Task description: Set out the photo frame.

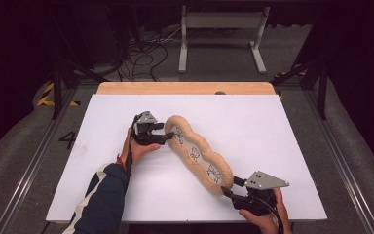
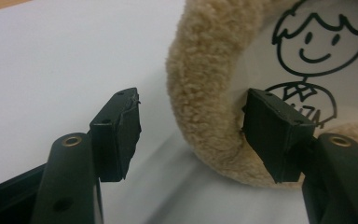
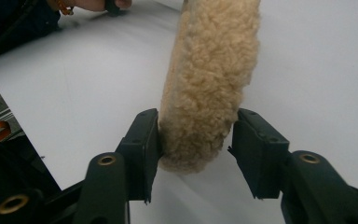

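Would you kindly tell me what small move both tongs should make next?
Probably close both fully: the left tongs and right tongs each straddle the fleecy rim of the mat, one pad touching, the other apart.

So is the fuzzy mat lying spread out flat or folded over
Spread flat. The mat lies full length on the table, printed figures facing up, its fleece rim unfolded at both ends where the jaws straddle it.

my left tongs and right tongs are black, brass-riveted, each topped by a grey three-cornered plate; my left sleeve is navy with white stripe.
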Available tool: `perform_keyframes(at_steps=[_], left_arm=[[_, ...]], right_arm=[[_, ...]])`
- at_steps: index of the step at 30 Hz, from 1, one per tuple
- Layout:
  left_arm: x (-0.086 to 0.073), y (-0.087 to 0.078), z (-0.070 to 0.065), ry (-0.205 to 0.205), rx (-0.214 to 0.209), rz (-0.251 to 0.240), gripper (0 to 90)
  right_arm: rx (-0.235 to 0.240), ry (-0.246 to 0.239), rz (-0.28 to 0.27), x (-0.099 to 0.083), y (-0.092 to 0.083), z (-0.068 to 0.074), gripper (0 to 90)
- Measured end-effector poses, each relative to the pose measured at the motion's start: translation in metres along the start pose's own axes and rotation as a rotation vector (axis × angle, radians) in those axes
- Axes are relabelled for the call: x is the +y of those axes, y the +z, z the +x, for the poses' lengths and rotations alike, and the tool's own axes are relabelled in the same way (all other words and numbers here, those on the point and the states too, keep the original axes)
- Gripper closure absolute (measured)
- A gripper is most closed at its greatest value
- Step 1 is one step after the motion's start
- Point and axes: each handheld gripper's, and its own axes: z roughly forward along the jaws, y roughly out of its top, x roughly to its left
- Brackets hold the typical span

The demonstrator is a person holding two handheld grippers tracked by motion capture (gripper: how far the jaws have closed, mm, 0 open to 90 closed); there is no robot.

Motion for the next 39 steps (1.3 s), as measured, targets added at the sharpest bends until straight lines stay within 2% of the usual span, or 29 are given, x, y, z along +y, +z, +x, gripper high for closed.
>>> perform_keyframes(at_steps=[2, 4, 7, 12, 17, 18, 28, 32, 36, 39], left_arm=[[0.001, -0.001, 0.0, 0.02, -0.017, 0.006, 48.2], [0.001, -0.003, -0.002, 0.027, -0.014, 0.016, 58.3], [0.001, -0.003, -0.004, 0.027, -0.01, 0.014, 62.6], [-0.002, -0.008, -0.005, 0.004, -0.012, 0.019, 63.6], [-0.006, -0.015, -0.005, 0.006, 0.003, 0.014, 63.4], [-0.007, -0.016, -0.006, -0.008, 0.0, 0.016, 63.4], [-0.01, -0.025, -0.009, -0.008, 0.016, 0.034, 62.9], [-0.013, -0.026, -0.011, -0.018, 0.019, 0.019, 62.5], [-0.013, -0.026, -0.011, -0.006, 0.029, 0.001, 59.0], [-0.01, -0.03, -0.011, -0.001, 0.037, -0.058, 53.5]], right_arm=[[-0.001, -0.003, -0.001, -0.001, 0.001, 0.001, 56.6], [0.001, -0.004, -0.001, -0.002, 0.002, 0.001, 58.3], [0.001, -0.009, 0.001, -0.002, 0.001, 0.001, 60.9], [-0.004, -0.002, 0.002, -0.003, 0.0, 0.0, 62.3], [-0.012, 0.012, -0.001, -0.003, 0.0, -0.005, 62.7], [-0.015, 0.015, -0.001, -0.003, 0.0, -0.006, 62.7], [-0.036, 0.025, -0.009, -0.003, 0.0, -0.011, 62.5], [-0.048, 0.029, -0.02, -0.004, 0.0, -0.011, 60.9], [-0.054, 0.024, -0.039, -0.004, -0.002, -0.01, 59.4], [-0.067, 0.024, -0.068, -0.004, -0.006, -0.01, 59.2]])
